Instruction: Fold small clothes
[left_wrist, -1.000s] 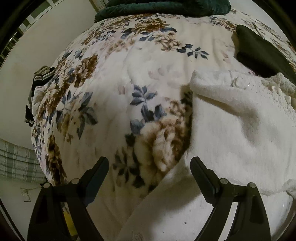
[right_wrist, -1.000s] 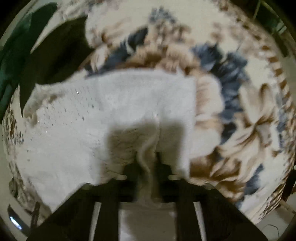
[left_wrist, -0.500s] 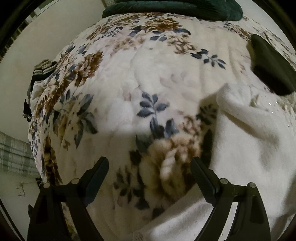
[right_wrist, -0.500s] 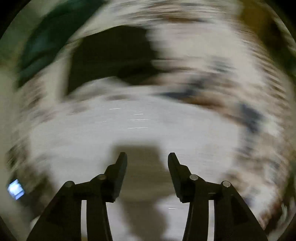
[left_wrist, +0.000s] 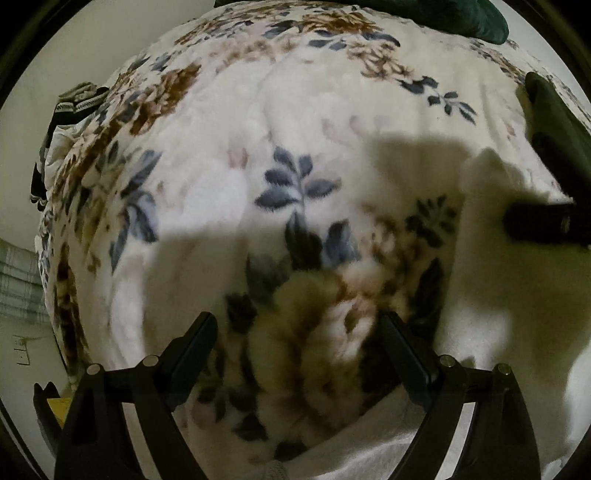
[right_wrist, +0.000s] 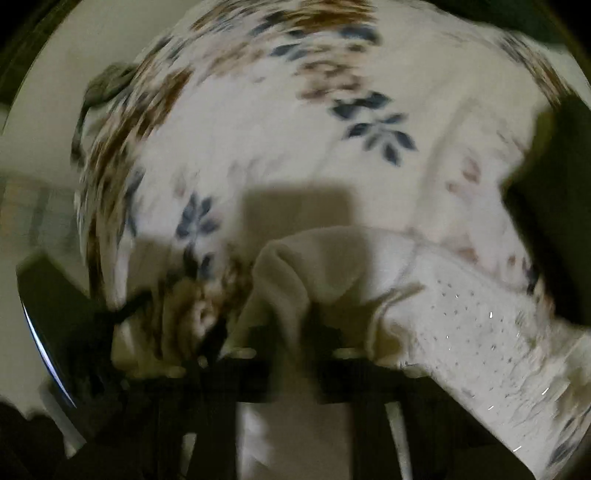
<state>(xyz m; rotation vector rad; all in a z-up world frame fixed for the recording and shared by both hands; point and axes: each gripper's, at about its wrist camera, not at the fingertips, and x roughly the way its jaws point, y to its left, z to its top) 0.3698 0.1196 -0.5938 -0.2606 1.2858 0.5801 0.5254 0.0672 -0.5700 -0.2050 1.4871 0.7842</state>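
Starting at nine o'clock of the left wrist view, found a dark-and-white striped cloth (left_wrist: 70, 107) hanging over the edge of the floral blanket (left_wrist: 295, 110). Kept the left gripper (left_wrist: 297, 325) at six o'clock, pointed steeply down over a big brown printed flower, jaws spread wide apart with only blanket showing in the gap and nothing pinched. Saw the white garment (left_wrist: 498, 295) lying on the blanket from three to five o'clock, its near edge just beside the right-hand finger of that gripper; could not tell whether touching. Noted a blurred dark bar (left_wrist: 535, 221) at three o'clock over the garment, too smeared to name. Spotted a dark green cloth (left_wrist: 554, 129) at two o'clock, just past the garment's far end, and a dark green cushion (left_wrist: 443, 14) at one o'clock along the blanket's far side.

Turned to the right wrist view, blurred throughout. Found the right gripper (right_wrist: 295, 332) at six o'clock with jaws together after just closing, clamped on a raised fold (right_wrist: 280, 266) of the white garment. Traced the rest of the garment, dotted with small holes, trailing toward four o'clock across the blanket.
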